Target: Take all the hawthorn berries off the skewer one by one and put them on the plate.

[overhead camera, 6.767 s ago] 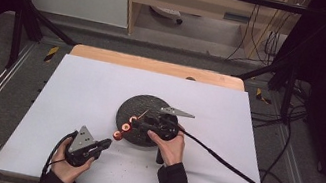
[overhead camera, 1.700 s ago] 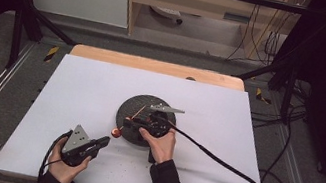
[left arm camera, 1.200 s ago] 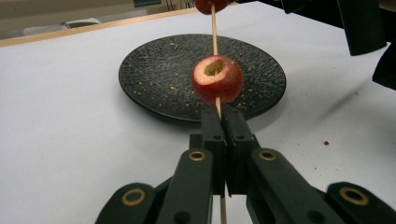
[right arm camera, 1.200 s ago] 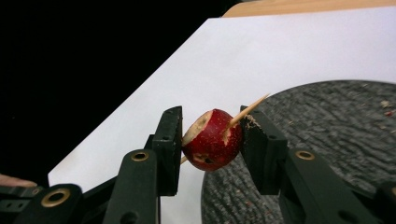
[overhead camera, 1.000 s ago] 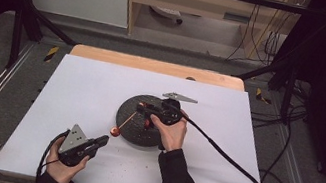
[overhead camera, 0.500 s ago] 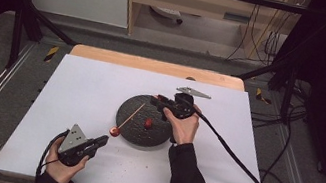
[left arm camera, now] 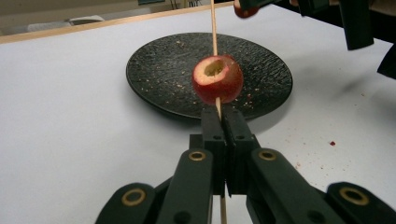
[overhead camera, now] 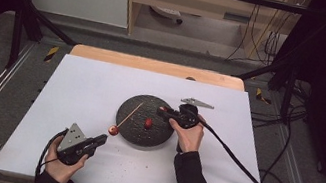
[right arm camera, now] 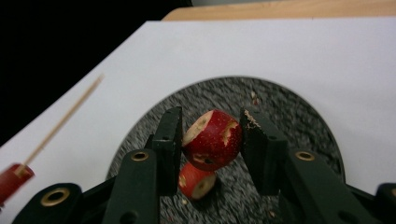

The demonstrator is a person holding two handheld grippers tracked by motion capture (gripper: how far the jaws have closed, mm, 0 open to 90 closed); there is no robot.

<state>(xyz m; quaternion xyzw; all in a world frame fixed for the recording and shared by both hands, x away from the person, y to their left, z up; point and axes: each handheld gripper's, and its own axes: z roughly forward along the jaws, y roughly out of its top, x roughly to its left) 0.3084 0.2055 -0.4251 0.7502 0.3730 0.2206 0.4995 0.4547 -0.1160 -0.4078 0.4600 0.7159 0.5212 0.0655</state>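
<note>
Left gripper (left arm camera: 219,116) clamped on wooden skewer (left arm camera: 214,28) carrying cored red fruit (left arm camera: 217,79), near black plate (left arm camera: 159,70) rim. Right gripper (right arm camera: 210,135) pinching second red fruit (right arm camera: 212,138) above plate; third fruit (right arm camera: 196,182) lying below.

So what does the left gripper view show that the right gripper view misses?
Left gripper view alone: the left claw shut on the skewer, and the cored hollow in the threaded fruit. Right gripper view alone: the right claw clamped around a red fruit piece, with another piece lying on the plate beneath it. Both share the black plate, the white table, the skewer and its fruit.
</note>
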